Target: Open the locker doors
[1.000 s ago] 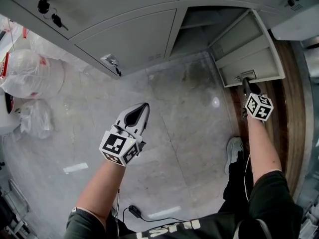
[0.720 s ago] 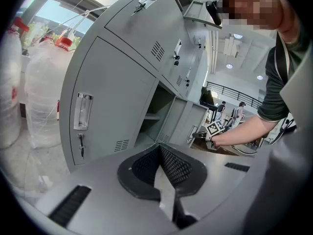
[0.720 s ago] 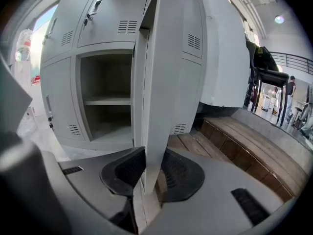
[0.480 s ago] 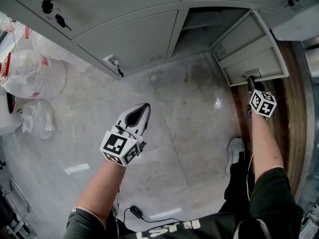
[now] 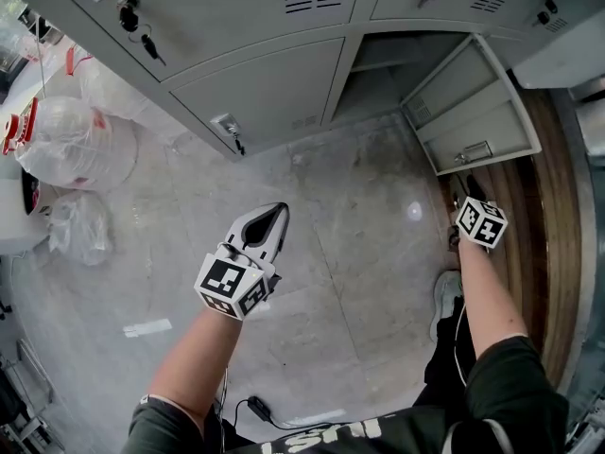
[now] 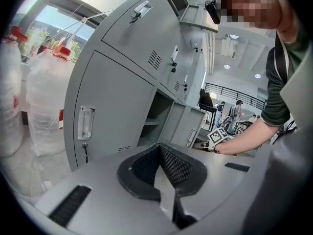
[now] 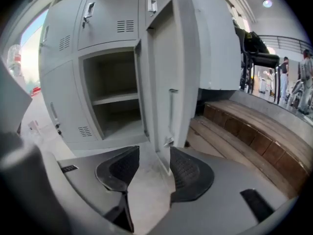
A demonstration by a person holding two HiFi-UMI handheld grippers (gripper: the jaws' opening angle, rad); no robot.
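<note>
The right tool (image 7: 149,155) has let go of the lower right door (image 7: 168,72) and drawn back. Its jaws now stand apart and empty, with the door's edge just ahead. That door hangs wide open, so its part looks done. The left tool (image 6: 159,153), clenched on nothing, hovers well short of the shut lower left door (image 6: 115,111).
</note>
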